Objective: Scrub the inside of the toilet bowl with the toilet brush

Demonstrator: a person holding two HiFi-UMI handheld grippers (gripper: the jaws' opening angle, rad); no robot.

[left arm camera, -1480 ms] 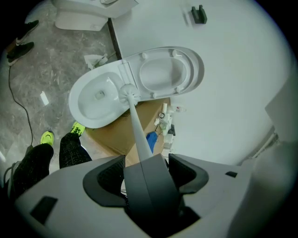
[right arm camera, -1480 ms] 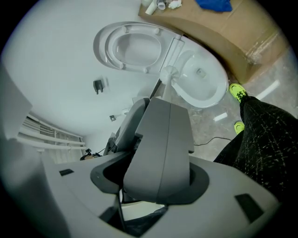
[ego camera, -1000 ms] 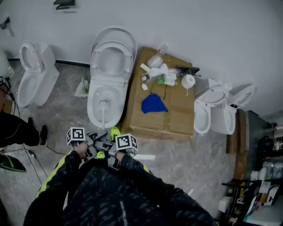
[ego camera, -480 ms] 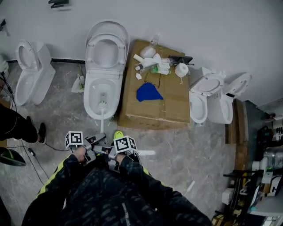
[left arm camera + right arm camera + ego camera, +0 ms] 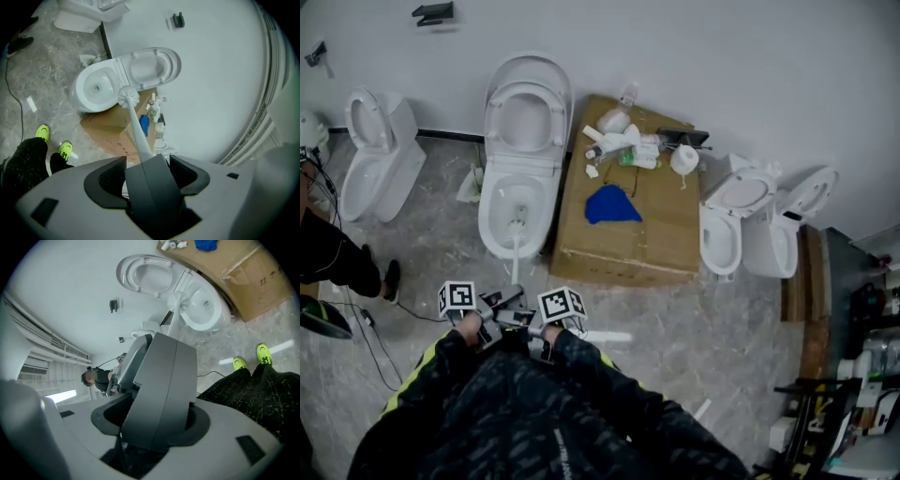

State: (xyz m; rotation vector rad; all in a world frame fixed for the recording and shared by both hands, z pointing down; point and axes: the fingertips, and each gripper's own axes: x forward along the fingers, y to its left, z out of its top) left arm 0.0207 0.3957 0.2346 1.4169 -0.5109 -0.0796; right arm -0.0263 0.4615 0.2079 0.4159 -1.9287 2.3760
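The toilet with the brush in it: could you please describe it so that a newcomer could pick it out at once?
In the head view, several white toilets stand along the wall, with a cardboard box among them. Yours is the toilet immediately left of that box, lid raised. It alone has a white toilet brush reaching into its bowl.

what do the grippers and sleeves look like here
Both have pale grey bodies and grey wedge-shaped jaws: left gripper, right gripper. Each carries a white cube with black square markers. The sleeves are dark, with a yellow-green stripe along the arm.
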